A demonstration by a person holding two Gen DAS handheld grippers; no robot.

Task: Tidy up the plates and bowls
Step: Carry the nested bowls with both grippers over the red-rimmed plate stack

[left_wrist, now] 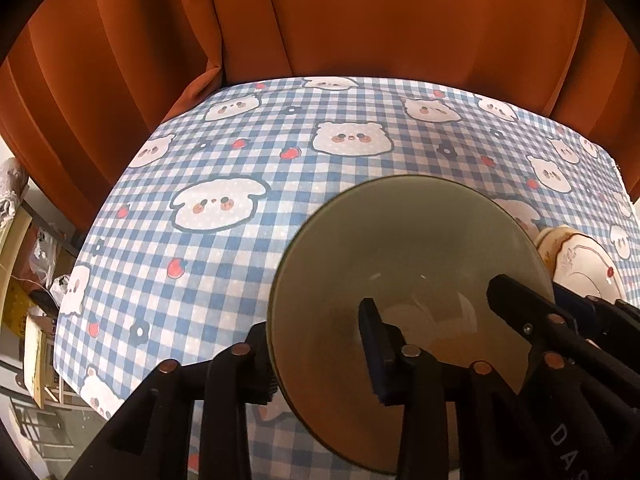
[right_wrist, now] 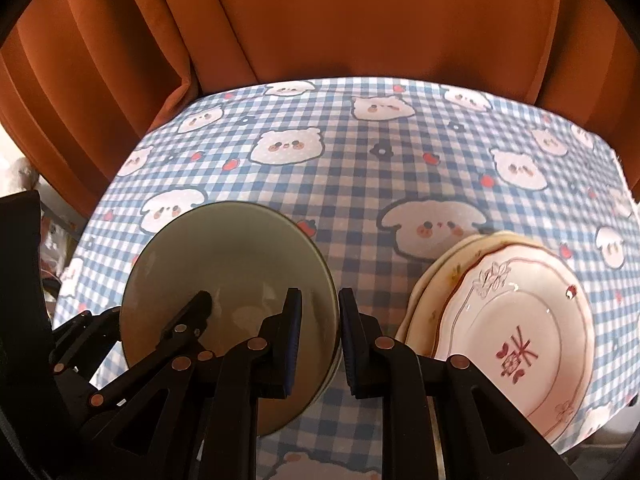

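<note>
A pale green bowl [left_wrist: 404,256] stands on the checked tablecloth and also shows in the right wrist view [right_wrist: 224,264]. My left gripper [left_wrist: 316,344] straddles its left rim, one finger [left_wrist: 374,344] inside and one outside, closed on the wall. My right gripper [right_wrist: 320,332] straddles its right rim the same way, one pad [right_wrist: 292,332] inside the bowl. A stack of plates lies to the right, topped by a white plate [right_wrist: 516,320] with red trim; it also shows at the right edge of the left wrist view [left_wrist: 580,268].
The table [right_wrist: 360,168] has a blue checked cloth with bear faces. An orange curtain [right_wrist: 320,20] hangs behind its far edge. Cluttered shelves [left_wrist: 28,280] show beyond the table's left edge.
</note>
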